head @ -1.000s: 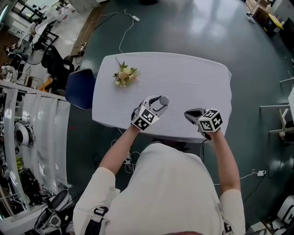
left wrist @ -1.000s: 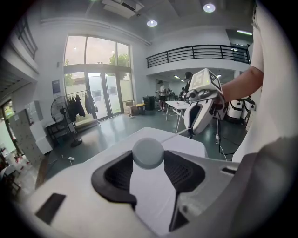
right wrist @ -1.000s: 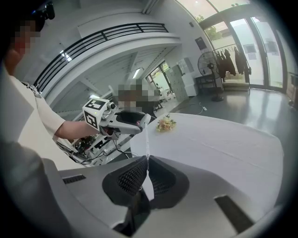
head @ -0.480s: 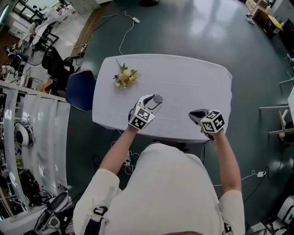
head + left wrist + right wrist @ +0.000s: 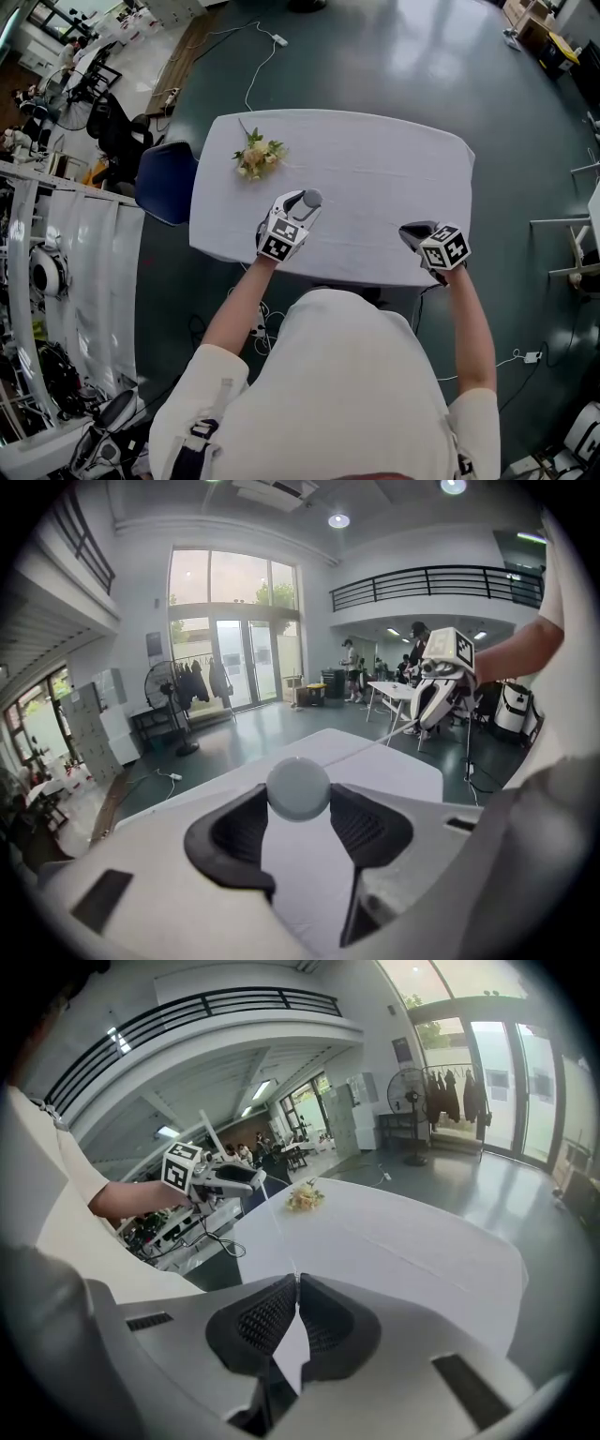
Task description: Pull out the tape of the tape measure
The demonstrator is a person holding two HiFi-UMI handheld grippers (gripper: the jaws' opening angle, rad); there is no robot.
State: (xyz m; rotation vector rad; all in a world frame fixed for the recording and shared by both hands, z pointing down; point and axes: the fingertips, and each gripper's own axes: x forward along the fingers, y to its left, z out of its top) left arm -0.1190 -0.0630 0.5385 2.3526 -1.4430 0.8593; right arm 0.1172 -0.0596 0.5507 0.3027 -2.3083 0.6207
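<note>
counter (image 5: pixel 375 159): in front of the person | flowers (image 5: pixel 255 155): on its far left corner | chair (image 5: pixel 164 183): against its left side | left gripper (image 5: pixel 306 201): above near-left part, tape measure (image 5: pixel 311 198) between its jaws | right gripper (image 5: pixel 409 231): above near-right edge, well apart | tape (image 5: pixel 375 745): spans from one gripper to the other

My left gripper (image 5: pixel 298 796) has a matt white plastic shell and black ribbed pads (image 5: pixel 246 829). The tape measure (image 5: pixel 298 786) case looks smooth, matt grey. The tablecloth (image 5: pixel 375 169) is matt white cloth; the floor (image 5: pixel 394 56) is glossy.
</note>
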